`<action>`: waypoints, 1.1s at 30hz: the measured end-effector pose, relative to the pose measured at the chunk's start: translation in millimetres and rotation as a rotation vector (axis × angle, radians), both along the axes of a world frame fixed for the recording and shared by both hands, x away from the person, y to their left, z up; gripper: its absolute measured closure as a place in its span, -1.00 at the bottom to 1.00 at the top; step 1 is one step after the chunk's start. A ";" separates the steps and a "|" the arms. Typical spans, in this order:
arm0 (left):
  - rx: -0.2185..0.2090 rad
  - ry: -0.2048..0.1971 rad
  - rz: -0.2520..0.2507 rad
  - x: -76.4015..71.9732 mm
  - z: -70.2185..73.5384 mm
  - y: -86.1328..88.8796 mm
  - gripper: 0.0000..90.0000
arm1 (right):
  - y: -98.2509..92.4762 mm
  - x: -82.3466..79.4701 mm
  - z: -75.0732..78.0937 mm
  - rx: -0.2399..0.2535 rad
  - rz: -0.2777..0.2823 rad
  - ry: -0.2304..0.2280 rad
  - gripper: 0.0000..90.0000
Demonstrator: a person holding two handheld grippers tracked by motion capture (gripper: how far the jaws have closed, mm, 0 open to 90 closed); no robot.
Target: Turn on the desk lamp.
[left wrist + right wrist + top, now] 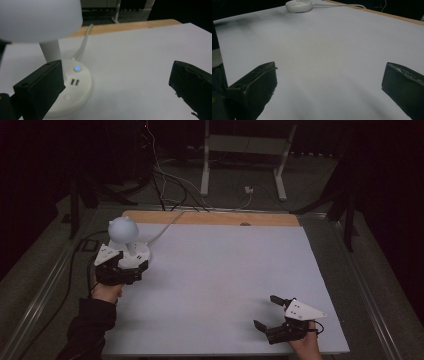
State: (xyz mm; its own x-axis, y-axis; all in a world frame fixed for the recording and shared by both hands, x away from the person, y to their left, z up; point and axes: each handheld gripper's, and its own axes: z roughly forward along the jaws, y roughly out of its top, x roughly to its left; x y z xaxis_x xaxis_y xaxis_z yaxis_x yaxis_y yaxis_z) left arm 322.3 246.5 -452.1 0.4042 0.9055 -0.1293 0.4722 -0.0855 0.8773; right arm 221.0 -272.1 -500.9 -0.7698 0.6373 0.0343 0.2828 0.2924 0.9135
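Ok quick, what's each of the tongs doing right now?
Left tongs: open, holding nothing, beside the white round-based desk lamp.
Right tongs: open, holding nothing.

We find the lamp at the worktop's far left corner, its cable running off over the far edge. The left gripper sits just before the lamp's base. The right gripper lies near the near right corner, well apart from both.
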 end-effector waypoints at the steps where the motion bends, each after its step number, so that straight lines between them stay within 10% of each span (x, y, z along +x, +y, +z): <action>1: 0.007 0.005 0.006 0.9 -1.6 0.4 -0.99 | -0.1 0.0 -0.1 0.002 0.001 0.001 -1.00; 19: 0.012 0.066 0.120 14.1 -6.7 4.4 -0.96 | 0.2 0.1 -0.6 0.006 0.002 0.007 -1.00; 33: 0.053 0.099 0.188 25.3 -18.3 11.9 -0.56 | 0.8 0.2 -1.0 0.005 0.004 0.010 -1.00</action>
State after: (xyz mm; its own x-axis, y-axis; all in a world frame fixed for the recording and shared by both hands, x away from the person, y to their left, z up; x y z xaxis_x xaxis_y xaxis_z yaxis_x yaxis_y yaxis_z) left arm 347.6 258.4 -470.4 0.2152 0.9704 -0.1097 0.5678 -0.0329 0.8225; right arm 221.2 -271.3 -501.9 -0.7719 0.6341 0.0454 0.2910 0.2889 0.9121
